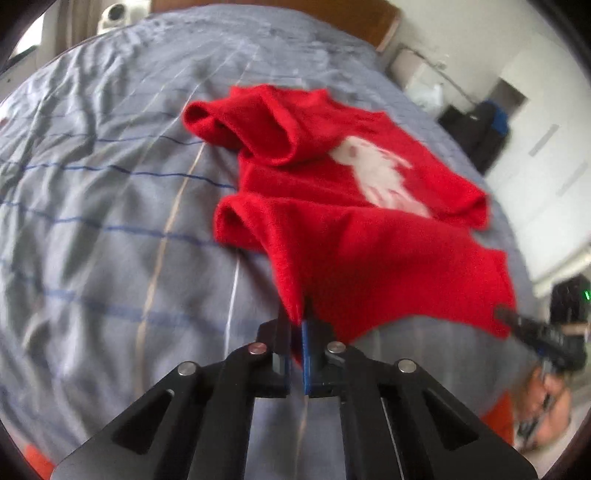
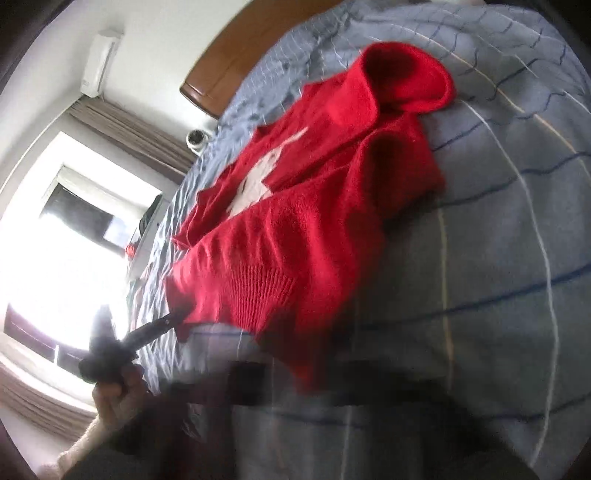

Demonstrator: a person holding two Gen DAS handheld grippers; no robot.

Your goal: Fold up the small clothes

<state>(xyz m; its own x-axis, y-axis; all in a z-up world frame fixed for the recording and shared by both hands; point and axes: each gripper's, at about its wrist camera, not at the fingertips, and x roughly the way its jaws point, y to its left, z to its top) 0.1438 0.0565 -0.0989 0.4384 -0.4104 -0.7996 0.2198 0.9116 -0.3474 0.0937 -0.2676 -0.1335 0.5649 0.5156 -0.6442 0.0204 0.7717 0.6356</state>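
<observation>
A small red knitted sweater [image 1: 351, 251] with a white figure on its front lies on the bed, its rolled collar at the far end. My left gripper [image 1: 300, 325] is shut on one near corner of the hem, with red cloth pinched between the blue pads. In the left wrist view my right gripper [image 1: 504, 315] has its tip at the other hem corner. The right wrist view is blurred. There the sweater [image 2: 295, 240] runs down to my right gripper [image 2: 295, 384], a dark smear with its jaws together on the hem. The left gripper [image 2: 181, 315] holds the left corner.
The bed sheet [image 1: 110, 221] is blue-grey, striped and creased. A wooden headboard [image 2: 229, 74] stands at the far end, with a small white camera [image 1: 112, 16] beside it. A bright window [image 2: 55, 240] is on one side. Dark bags [image 1: 476, 129] stand by the other wall. A hand [image 2: 118, 398] holds the left gripper.
</observation>
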